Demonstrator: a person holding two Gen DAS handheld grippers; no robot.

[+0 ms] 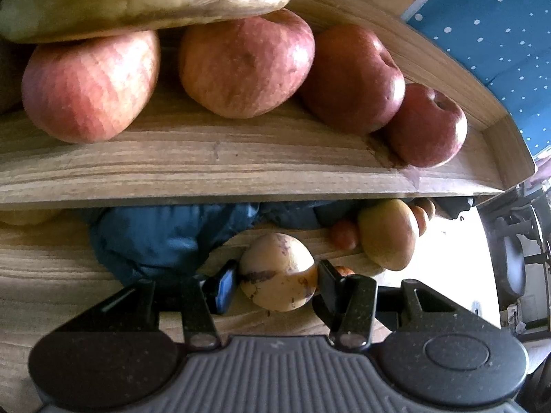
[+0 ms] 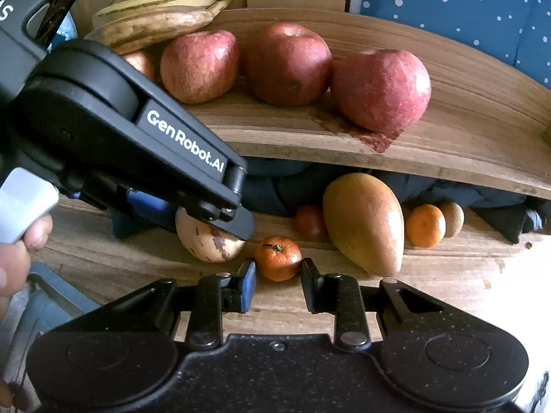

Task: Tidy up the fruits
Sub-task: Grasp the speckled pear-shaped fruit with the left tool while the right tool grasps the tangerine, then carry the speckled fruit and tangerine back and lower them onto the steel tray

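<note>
My left gripper is shut on a yellow speckled pear, which rests low over the wooden table; the pear also shows in the right wrist view under the left gripper's finger. My right gripper is open, its fingertips on either side of a small orange mandarin on the table. A large mango lies just to the right. Red apples and bananas sit on a raised wooden tray behind.
A second mandarin, a brownish round fruit and a red fruit lie under the tray's front edge. Dark blue cloth is bunched beneath the tray. A blue dotted fabric is behind.
</note>
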